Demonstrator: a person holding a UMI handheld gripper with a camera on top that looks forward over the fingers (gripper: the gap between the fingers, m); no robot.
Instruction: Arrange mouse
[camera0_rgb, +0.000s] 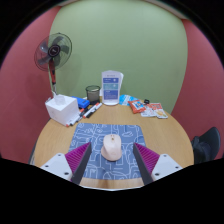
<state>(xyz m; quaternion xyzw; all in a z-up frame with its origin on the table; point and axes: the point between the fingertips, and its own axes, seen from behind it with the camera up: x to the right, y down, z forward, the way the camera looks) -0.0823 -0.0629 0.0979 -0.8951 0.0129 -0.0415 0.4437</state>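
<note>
While the mouse (112, 147) sits between the two pink pads with a visible gap on either side, the hand-held gripper (112, 160) stands open and grips nothing; the mouse rests on its own on the patterned mat (110, 140) at the near side of the round wooden tabletop (160, 135). My reading is that the grasp has not yet been made, and the main risk lies in how the fingers close. A mouse has a rounded, smooth shell, so pads meeting it too high or off-centre could squeeze it forward and out of the grip, or spin it on the mat. Pressing down while closing might also drag the mat and wrinkle it. If one finger touches first, the mouse will likely be shoved sideways rather than caught. Farther off, well apart from the mouse, stand a white box (62, 108) at the far left, a dark cup (93, 94), a jug (112, 88) and some coloured packets (145, 106) at the far right, with a fan (54, 52) beyond; a careless sweep toward the far side could knock these, though for now they are out of reach
</note>
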